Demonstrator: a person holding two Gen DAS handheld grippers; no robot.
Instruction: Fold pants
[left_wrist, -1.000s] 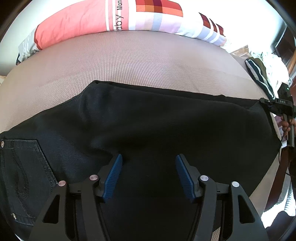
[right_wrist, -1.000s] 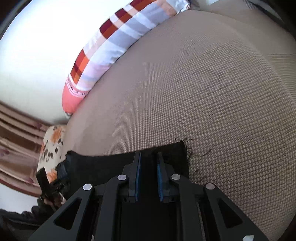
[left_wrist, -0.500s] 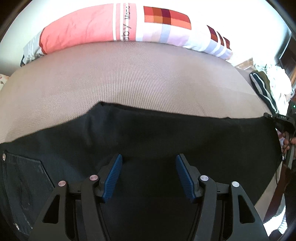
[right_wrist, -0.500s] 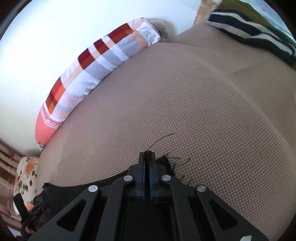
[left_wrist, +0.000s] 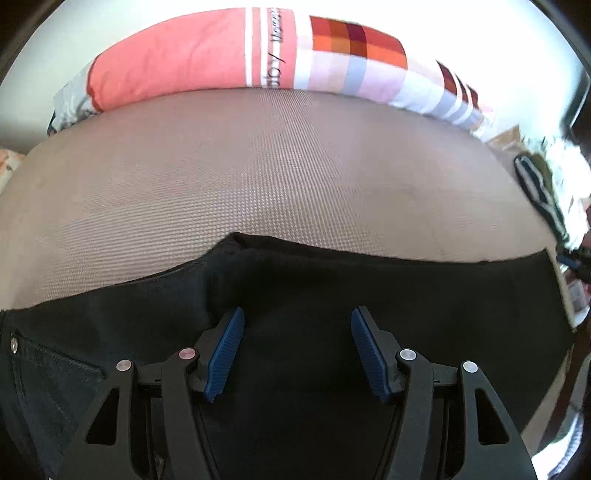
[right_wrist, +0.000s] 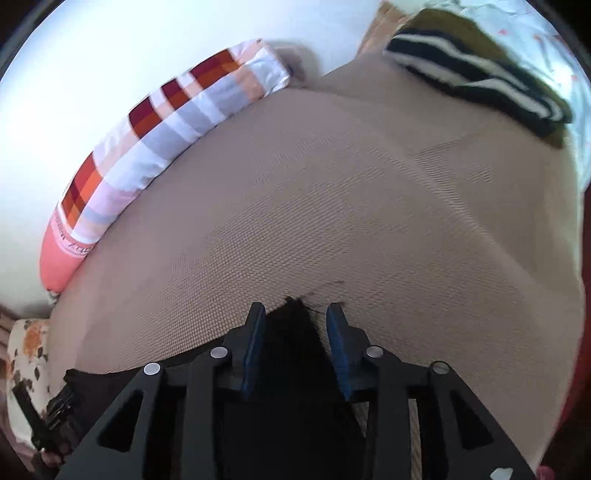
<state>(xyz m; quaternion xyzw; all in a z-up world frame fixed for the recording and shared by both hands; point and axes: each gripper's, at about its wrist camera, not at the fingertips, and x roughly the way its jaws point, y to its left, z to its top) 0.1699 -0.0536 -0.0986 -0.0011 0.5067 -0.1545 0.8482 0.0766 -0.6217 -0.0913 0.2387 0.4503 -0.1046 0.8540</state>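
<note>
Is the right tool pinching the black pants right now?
Apart. In the right wrist view the right tool is open, with bare space showing between each blue pad and the frayed corner of the black pants lying between them.

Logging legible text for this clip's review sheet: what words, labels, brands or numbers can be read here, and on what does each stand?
"by / or": partial black script on the white stripe of the striped pillow; the rest is cut off or blurred.
A second line of script beside it on the same stripe: too blurred to read.
Script on the pillow's pink end in the right wrist view: too small to read.
Black pants, left gripper, right gripper: no text visible.
</note>
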